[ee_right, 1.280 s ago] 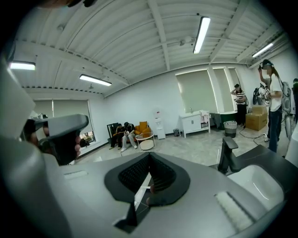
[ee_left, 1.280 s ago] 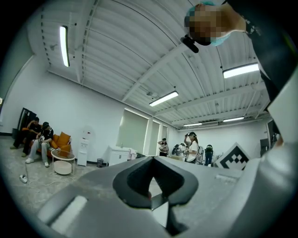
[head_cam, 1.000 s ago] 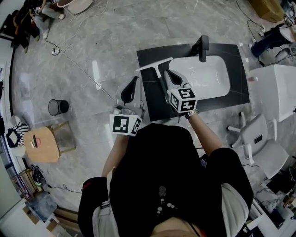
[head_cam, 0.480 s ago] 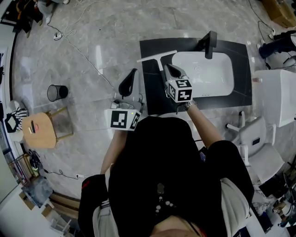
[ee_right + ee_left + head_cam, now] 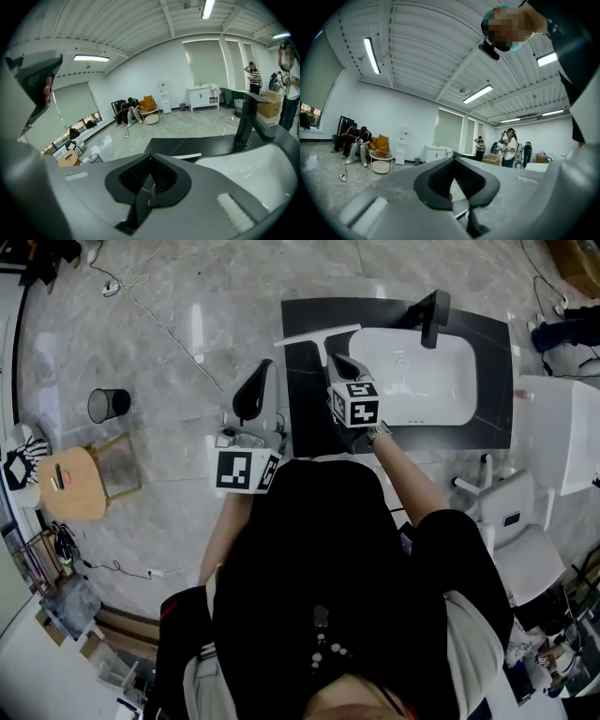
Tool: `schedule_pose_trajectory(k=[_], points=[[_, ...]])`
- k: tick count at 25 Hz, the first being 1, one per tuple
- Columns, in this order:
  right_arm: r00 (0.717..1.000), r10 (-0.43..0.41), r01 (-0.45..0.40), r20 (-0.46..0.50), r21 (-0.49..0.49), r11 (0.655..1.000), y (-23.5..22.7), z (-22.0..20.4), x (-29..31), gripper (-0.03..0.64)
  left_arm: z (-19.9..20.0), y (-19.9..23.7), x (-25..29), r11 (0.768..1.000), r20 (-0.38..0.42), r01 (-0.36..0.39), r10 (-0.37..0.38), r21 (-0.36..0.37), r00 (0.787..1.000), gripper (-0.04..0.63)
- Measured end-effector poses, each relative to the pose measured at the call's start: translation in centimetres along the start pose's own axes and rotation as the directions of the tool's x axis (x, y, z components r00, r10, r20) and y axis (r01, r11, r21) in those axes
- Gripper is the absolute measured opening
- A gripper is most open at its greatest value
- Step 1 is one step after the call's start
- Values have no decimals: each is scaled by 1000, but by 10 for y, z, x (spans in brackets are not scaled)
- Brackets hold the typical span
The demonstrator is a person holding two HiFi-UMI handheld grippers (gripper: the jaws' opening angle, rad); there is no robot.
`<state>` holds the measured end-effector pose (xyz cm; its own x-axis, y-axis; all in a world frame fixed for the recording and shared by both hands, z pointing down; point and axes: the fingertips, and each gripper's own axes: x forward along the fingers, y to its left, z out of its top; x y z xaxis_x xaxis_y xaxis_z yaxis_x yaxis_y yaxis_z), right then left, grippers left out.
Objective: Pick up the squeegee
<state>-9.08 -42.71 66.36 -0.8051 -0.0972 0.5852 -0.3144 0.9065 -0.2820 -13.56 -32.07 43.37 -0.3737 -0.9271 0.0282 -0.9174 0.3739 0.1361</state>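
- Right gripper (image 5: 337, 360) jaws closed, empty, near squeegee (image 5: 317, 334) handle: open before descending.
- Straddle handle, clamp squarely.
- Left gripper (image 5: 264, 369) jaws closed, empty, left of table (image 5: 302, 399).

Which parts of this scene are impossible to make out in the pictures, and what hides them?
1. Squeegee handle: in the head view, mostly covered by the right gripper; in the right gripper view, only a blade strip shows above the gripper's body.
2. Whether they touch: no view shows it.
3. The left gripper faces the room; its view shows no squeegee.
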Motion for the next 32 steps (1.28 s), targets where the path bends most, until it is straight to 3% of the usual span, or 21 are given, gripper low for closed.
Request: schedule_pose_trajectory(k=[17, 32], points=[[983, 25, -21, -180, 27, 999, -7, -60, 40, 138, -34, 5, 9, 999, -87, -17, 13, -51, 996, 0], [967, -8, 17, -253, 34, 999, -17, -83, 68, 140, -59, 5, 9, 996, -135, -29, 17, -86, 991, 0]])
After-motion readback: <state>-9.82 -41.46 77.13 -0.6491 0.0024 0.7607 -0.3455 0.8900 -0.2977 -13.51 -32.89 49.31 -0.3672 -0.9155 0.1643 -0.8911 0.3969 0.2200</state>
